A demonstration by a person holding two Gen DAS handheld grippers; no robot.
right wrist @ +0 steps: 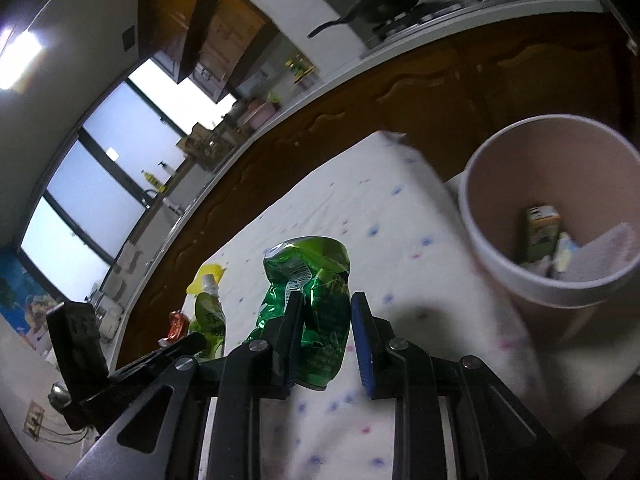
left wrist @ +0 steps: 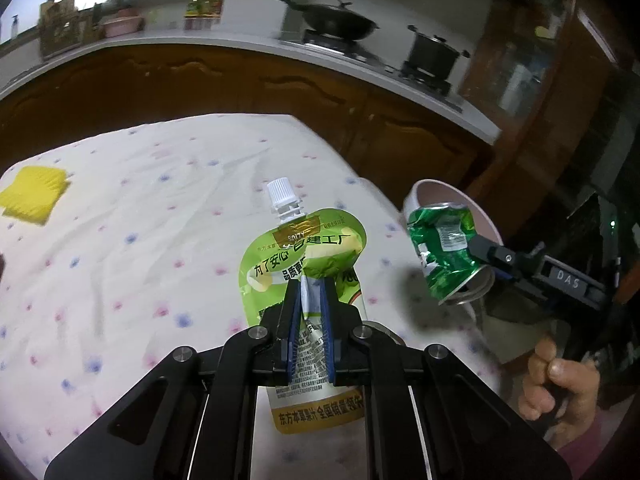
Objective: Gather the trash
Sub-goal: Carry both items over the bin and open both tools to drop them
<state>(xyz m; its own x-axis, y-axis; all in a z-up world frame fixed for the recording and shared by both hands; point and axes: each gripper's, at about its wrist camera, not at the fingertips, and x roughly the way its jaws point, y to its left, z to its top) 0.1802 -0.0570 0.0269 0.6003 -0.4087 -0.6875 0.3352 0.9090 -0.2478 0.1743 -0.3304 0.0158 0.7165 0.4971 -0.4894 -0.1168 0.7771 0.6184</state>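
The left gripper [left wrist: 311, 292] sits nearest the lens, its blue-padded fingers [left wrist: 293, 320] pinched tight on the middle of a green spouted drink pouch [left wrist: 280, 256]. The pouch stands upright between them, white cap on top, its lower printed edge hanging below the fingers, held above the spotted tablecloth [left wrist: 140, 208].

To the right, the right gripper [right wrist: 326, 300] clamps a crushed green can [right wrist: 312, 292] at its lower half; the can rises crumpled above the fingertips, its base end toward the camera. From the left wrist view the can hangs in front of the rim of a pale pink bin [right wrist: 492, 256], which stands at the table's right edge. Inside the bin lie a small carton and some pale scraps, blurred.

A yellow sponge [left wrist: 34, 196] lies well apart at the cloth's far left. A small red-orange wrapper [right wrist: 178, 324] shows beyond the pouch in the right wrist view. Behind the table runs a kitchen counter with a black wok [left wrist: 336, 22] and a dark pot [left wrist: 434, 54] on the stove.
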